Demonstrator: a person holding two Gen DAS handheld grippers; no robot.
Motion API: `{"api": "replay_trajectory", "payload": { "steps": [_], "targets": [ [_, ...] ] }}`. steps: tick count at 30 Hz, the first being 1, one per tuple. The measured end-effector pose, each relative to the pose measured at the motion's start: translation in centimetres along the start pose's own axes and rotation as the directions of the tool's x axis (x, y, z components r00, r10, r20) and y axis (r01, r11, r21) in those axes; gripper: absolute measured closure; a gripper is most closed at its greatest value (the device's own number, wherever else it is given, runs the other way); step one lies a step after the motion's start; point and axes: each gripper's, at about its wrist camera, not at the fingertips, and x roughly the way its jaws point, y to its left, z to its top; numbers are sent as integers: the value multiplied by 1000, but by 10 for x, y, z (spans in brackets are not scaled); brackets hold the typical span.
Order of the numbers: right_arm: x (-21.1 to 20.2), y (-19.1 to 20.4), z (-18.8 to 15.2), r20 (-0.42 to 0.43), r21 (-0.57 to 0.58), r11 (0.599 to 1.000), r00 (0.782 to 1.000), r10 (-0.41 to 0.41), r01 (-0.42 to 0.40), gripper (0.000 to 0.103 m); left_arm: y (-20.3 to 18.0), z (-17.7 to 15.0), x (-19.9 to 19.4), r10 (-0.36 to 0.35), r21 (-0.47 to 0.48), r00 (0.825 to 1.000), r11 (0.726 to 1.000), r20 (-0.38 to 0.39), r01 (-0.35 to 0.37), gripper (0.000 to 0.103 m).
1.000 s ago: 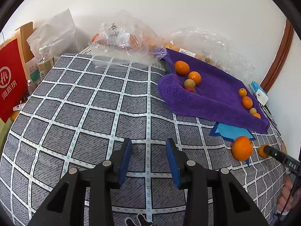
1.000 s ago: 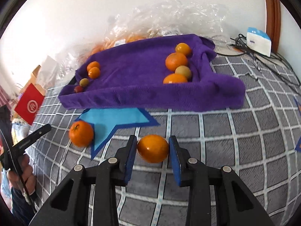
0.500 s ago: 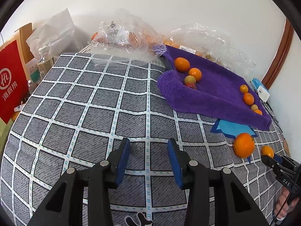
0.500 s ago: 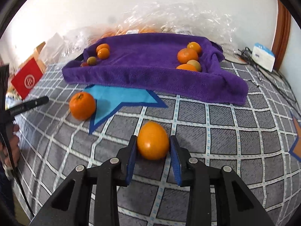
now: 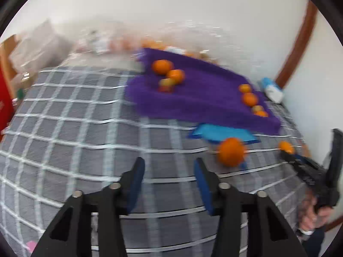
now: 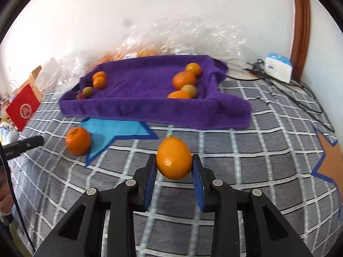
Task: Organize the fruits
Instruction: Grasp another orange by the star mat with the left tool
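My right gripper (image 6: 174, 167) is shut on an orange (image 6: 174, 160) and holds it above the checked cloth, in front of the purple towel tray (image 6: 137, 109). The tray holds several fruits in two groups, at its left end (image 6: 99, 81) and its right end (image 6: 184, 81). A loose orange (image 6: 77, 140) lies on the cloth by a blue star patch (image 6: 115, 130); it also shows in the left wrist view (image 5: 231, 154). My left gripper (image 5: 169, 175) is open and empty over the cloth, left of that orange. The right gripper (image 5: 308, 171) with its orange (image 5: 286, 146) shows there at the right.
Clear plastic bags (image 6: 193, 36) with more fruit lie behind the tray against the wall. A red paper bag (image 6: 22, 109) stands at the left edge. A white-blue box (image 6: 278, 66) and black cables (image 6: 300, 98) lie at the back right. An orange star patch (image 6: 330, 160) is at the right.
My right gripper has lifted the orange off the cloth and drawn back from the tray. My left gripper has swung right, toward the loose orange; its view is blurred.
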Motion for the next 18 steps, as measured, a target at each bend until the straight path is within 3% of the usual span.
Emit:
{"api": "replay_trajectory", "payload": {
  "steps": [8, 18],
  "targets": [
    [7, -22, -3, -11, 54, 998, 1000, -26, 27, 71, -57, 12, 20, -52, 84, 998, 995, -40, 55, 47],
    [8, -22, -5, -13, 57, 998, 1000, -7, 8, 71, -81, 9, 51, 23, 134, 999, 991, -49, -16, 47]
  ]
}}
